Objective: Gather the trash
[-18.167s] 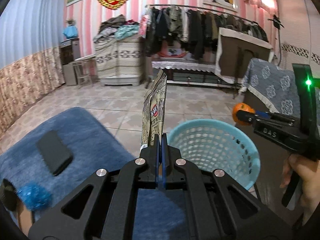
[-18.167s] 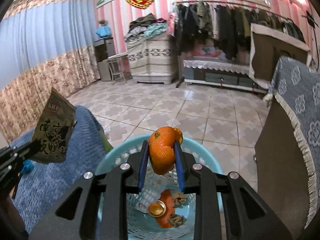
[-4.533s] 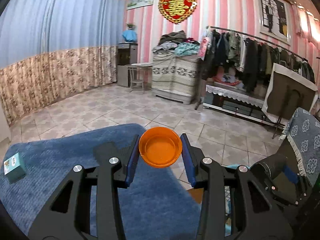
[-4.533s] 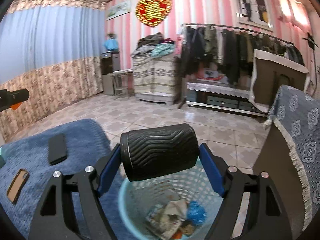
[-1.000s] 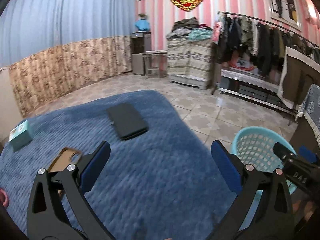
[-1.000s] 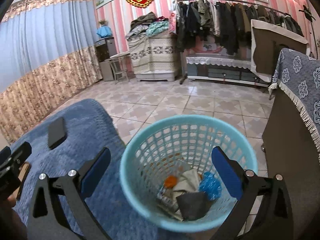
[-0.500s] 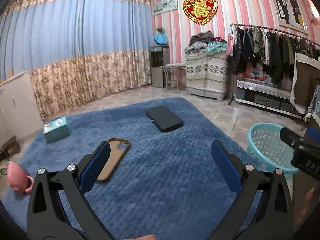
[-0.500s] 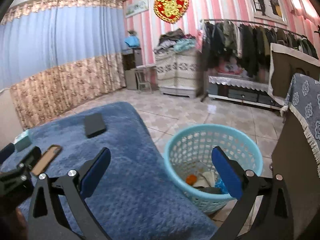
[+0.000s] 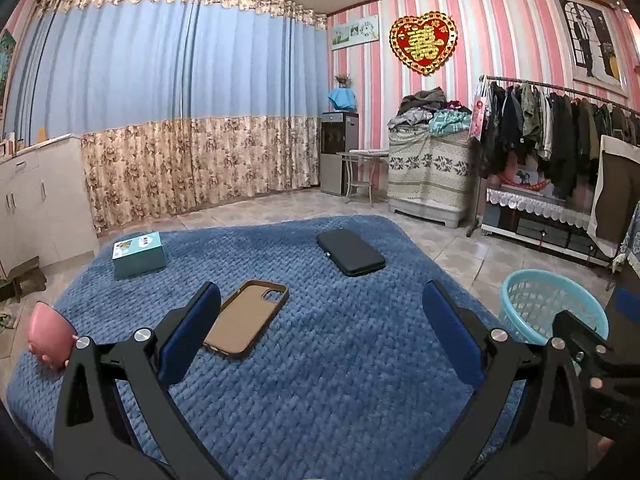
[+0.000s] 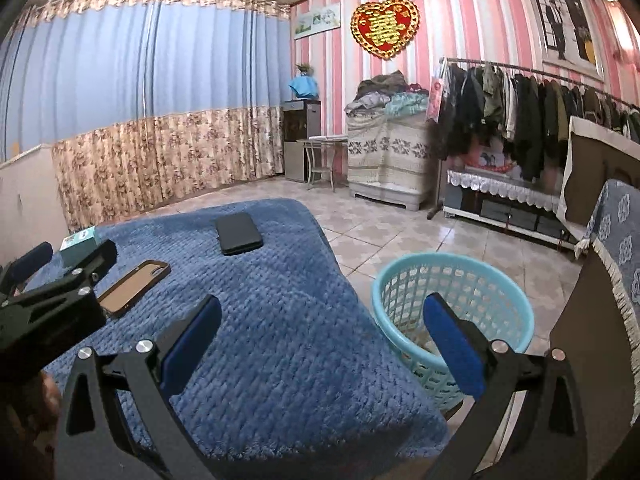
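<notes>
A light blue mesh basket [image 10: 452, 300] stands on the tiled floor just off the right edge of a blue woven cloth [image 10: 280, 340]; its contents are hidden from here. The same basket [image 9: 548, 304] shows at the right of the left wrist view. My left gripper [image 9: 320, 332] hangs open over the blue cloth [image 9: 320, 380] with nothing between its blue pads. My right gripper [image 10: 320, 340] is open too and holds nothing, its right finger in front of the basket. The left gripper's body [image 10: 48, 304] shows at the left of the right wrist view.
On the cloth lie a brown phone case [image 9: 248, 320], a black wallet-like case [image 9: 350, 251], a teal box [image 9: 139, 254] and a pink object [image 9: 50, 340] at the left edge. A dark cabinet with a patterned blue cover [image 10: 616, 280] stands to the right; a clothes rack [image 10: 520, 104] fills the back.
Both grippers, open and empty throughout, have pulled back and tilted up from the basket over the last second. More of the cloth and room shows now; the basket sits smaller and lower right.
</notes>
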Tool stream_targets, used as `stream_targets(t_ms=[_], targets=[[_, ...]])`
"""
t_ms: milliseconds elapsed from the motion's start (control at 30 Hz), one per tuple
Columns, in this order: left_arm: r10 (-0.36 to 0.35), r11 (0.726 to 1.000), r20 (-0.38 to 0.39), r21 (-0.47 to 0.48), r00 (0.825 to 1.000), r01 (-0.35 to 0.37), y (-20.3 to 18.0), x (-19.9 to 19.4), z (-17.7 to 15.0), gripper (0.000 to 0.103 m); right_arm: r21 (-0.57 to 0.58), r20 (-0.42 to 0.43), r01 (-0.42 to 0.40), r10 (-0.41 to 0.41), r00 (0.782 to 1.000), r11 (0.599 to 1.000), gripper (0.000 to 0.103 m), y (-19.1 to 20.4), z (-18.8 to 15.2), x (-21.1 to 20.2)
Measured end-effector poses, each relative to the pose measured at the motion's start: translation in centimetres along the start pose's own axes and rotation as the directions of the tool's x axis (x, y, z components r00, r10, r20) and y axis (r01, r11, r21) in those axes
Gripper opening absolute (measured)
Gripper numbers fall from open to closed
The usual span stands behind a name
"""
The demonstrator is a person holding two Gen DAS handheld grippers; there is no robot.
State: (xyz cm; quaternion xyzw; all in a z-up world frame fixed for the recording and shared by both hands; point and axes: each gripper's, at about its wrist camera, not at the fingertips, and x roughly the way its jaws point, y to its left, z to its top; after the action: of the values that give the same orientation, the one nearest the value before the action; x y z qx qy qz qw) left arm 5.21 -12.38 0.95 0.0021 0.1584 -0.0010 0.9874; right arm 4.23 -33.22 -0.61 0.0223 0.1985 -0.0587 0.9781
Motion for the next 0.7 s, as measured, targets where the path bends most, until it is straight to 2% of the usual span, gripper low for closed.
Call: stream_targets(t_ms=[333,700], targets=[[0.008,1.0,0.023,0.017,1.0,-0.008,-0.01,-0.75,-0.15,0.098,0.017,-0.007,-0.018,0.018,1.0,1.0,0.099,-0.12,-0.41,0.52],[0.012,1.0,0.017,0.016,1.0,-0.012,-0.09,-0.59,0.1,0.098,-0.027,0.003,-0.031,0.031,1.0,0.999,0.098,0.73,-0.61,0.64]])
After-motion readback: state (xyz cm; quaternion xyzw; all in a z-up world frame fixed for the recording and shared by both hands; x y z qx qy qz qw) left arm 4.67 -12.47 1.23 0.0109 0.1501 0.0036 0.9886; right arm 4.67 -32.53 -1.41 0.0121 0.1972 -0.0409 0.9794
